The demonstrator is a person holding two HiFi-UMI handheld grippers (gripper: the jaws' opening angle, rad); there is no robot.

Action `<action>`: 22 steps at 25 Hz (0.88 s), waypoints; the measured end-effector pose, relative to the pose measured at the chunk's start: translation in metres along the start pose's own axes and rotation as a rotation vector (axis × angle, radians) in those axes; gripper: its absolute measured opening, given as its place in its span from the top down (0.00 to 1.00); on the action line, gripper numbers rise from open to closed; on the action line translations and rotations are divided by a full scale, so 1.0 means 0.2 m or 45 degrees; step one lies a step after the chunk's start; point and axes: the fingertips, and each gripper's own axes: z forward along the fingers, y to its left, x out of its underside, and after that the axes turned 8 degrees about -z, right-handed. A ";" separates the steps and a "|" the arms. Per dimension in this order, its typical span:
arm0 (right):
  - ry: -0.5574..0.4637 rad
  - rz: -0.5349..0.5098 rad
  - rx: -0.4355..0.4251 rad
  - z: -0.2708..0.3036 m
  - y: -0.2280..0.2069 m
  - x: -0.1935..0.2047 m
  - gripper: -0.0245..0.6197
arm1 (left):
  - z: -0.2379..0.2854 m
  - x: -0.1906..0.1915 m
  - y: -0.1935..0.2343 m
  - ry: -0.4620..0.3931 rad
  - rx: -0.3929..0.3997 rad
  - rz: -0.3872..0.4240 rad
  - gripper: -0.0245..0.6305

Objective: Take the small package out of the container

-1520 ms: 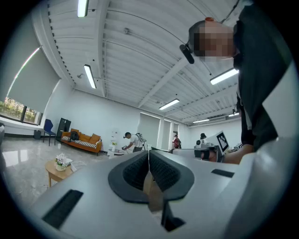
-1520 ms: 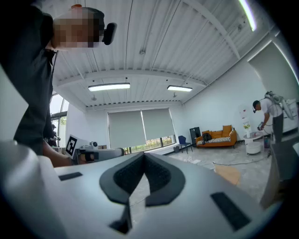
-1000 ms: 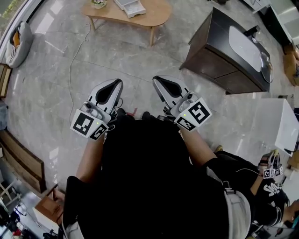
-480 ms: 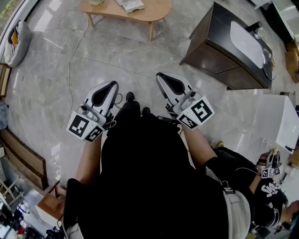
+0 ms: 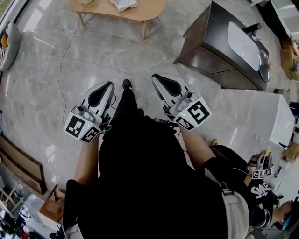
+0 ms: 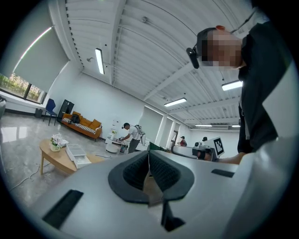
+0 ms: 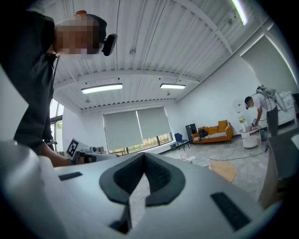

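Both grippers are held out level in front of the person's dark torso, above grey floor. My left gripper [image 5: 106, 85] [image 6: 148, 154] is shut, with its dark pads together and nothing between them. On the other side, my right gripper [image 5: 155, 77] [image 7: 143, 156] is likewise shut and holds nothing. Far ahead stands a low wooden table [image 5: 145, 11] [image 6: 49, 156] carrying a white tray-like container [image 5: 120, 4] [image 6: 77, 156]. No small package can be made out from here.
A dark cabinet with a white basin [image 5: 219, 51] stands ahead on the right, and a white box [image 5: 275, 116] lies right of it. A cable [image 5: 63, 60] trails over the floor at left. Another person with a gripper [image 5: 259, 170] crouches at lower right. An orange sofa [image 6: 81, 125] lines the far wall.
The person has stepped forward: a black shoe now shows between the grippers, and the table has slid left and up in the head view. Both grippers stay shut.
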 end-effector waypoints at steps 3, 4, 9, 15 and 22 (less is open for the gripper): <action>0.016 -0.027 0.003 0.09 -0.13 -0.01 0.95 | 0.13 -0.05 0.12 -0.019 0.010 -0.012 0.93; 0.026 -0.028 0.007 0.13 -0.18 -0.01 0.95 | 0.17 -0.09 0.16 -0.027 0.014 -0.012 0.93; 0.063 -0.055 0.012 0.41 -0.46 -0.07 0.95 | 0.38 -0.28 0.47 -0.055 0.009 -0.024 0.93; 0.088 -0.072 0.013 0.73 -0.71 -0.12 0.95 | 0.59 -0.41 0.77 -0.013 0.068 -0.084 0.93; 0.088 -0.100 0.034 1.04 -0.93 -0.16 0.95 | 0.78 -0.51 0.99 0.053 0.214 -0.120 0.93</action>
